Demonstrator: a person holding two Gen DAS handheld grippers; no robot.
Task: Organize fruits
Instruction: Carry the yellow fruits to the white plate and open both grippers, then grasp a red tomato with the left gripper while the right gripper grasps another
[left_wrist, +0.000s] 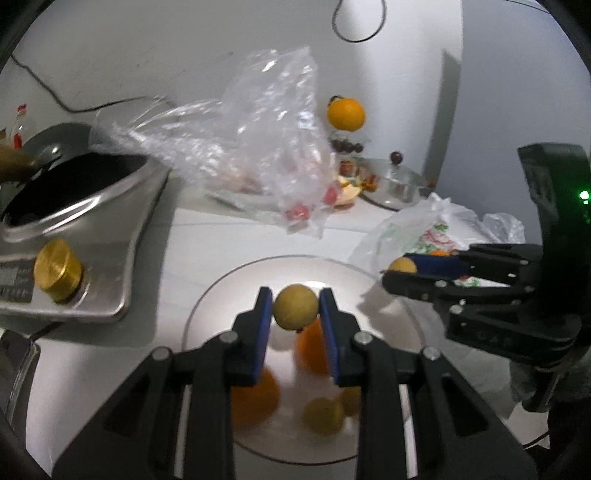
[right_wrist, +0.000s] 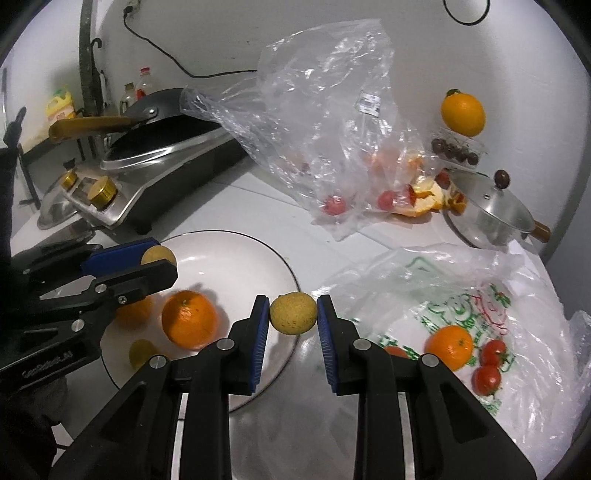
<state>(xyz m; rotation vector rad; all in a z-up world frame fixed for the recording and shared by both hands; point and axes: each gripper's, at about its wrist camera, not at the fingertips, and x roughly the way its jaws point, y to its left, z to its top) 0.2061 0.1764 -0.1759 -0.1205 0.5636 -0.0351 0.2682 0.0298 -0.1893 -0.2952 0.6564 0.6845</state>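
Observation:
My left gripper (left_wrist: 295, 308) is shut on a small yellow fruit (left_wrist: 295, 306) and holds it above the white plate (left_wrist: 207, 306). It also shows in the right wrist view (right_wrist: 157, 260) at the plate's left rim. My right gripper (right_wrist: 293, 314) is shut on another small yellow fruit (right_wrist: 293, 313) over the plate's right rim (right_wrist: 291, 273); it shows in the left wrist view (left_wrist: 400, 271). On the plate lie two oranges (right_wrist: 189, 319) and small yellow fruits (right_wrist: 142, 352). A printed plastic bag (right_wrist: 480, 295) on the right holds an orange (right_wrist: 448, 345) and tomatoes (right_wrist: 487, 378).
A clear plastic bag (right_wrist: 325, 122) with red tomatoes lies behind the plate. A stove with gold knobs (right_wrist: 101, 192) and a black pan (right_wrist: 159, 122) stands at the left. A lidded steel pot (right_wrist: 491, 218), orange peel (right_wrist: 424, 199), a grape box (right_wrist: 456, 149) and a lemon-shaped orange (right_wrist: 462, 113) are at back right.

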